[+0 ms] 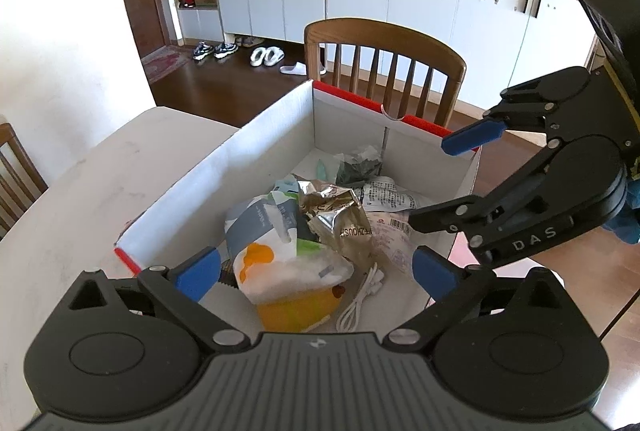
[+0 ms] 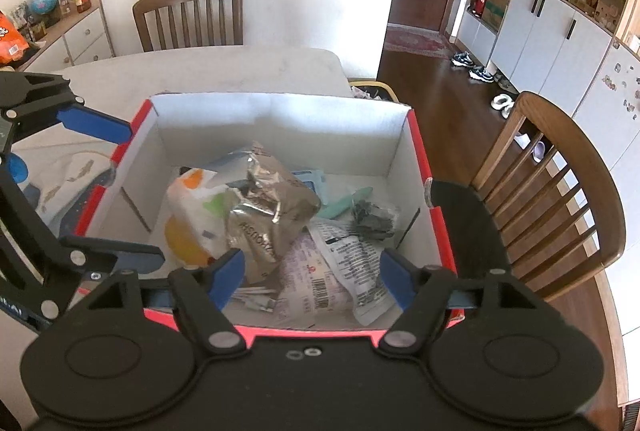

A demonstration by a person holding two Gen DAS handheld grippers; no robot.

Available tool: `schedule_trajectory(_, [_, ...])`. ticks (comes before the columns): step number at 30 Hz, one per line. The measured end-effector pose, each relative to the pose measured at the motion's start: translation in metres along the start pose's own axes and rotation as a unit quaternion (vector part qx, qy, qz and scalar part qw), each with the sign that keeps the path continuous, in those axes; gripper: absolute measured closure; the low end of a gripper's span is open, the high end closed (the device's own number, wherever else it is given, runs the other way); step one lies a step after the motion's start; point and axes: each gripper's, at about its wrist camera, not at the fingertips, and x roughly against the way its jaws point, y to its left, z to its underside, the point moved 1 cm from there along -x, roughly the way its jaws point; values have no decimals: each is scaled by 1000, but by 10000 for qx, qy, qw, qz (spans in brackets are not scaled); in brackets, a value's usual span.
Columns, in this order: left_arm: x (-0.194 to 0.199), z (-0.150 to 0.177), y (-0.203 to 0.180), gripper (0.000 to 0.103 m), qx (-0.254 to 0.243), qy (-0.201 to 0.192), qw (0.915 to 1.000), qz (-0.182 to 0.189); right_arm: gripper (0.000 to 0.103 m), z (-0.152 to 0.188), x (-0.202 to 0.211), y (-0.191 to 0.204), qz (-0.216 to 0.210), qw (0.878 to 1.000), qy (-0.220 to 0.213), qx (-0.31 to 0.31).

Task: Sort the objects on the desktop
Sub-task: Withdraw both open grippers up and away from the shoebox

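Hovering over a red-rimmed white box (image 2: 404, 135) of crumpled wrappers (image 2: 272, 207), left claw (image 1: 316, 271) and right claw (image 2: 312, 271) both released, empty.

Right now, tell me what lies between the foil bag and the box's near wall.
In the right wrist view, a white cable and a barcoded pouch lie between the foil bag and the box wall.

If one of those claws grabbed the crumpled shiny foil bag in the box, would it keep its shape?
Probably not. The foil bag is already creased and crushed, so it likely buckles further. It looks empty, so probably light. Its glossy film may slip between the pads.
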Motion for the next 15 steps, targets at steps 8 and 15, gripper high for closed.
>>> schedule_trajectory(8, [19, 14, 9, 0, 230, -84, 9997, -72, 10, 5, 21, 13, -104, 9995, -265, -135])
schedule_trajectory(15, [33, 29, 21, 0, 610, -181, 9977, -235, 2, 13, 37, 22, -224, 9976, -524, -394])
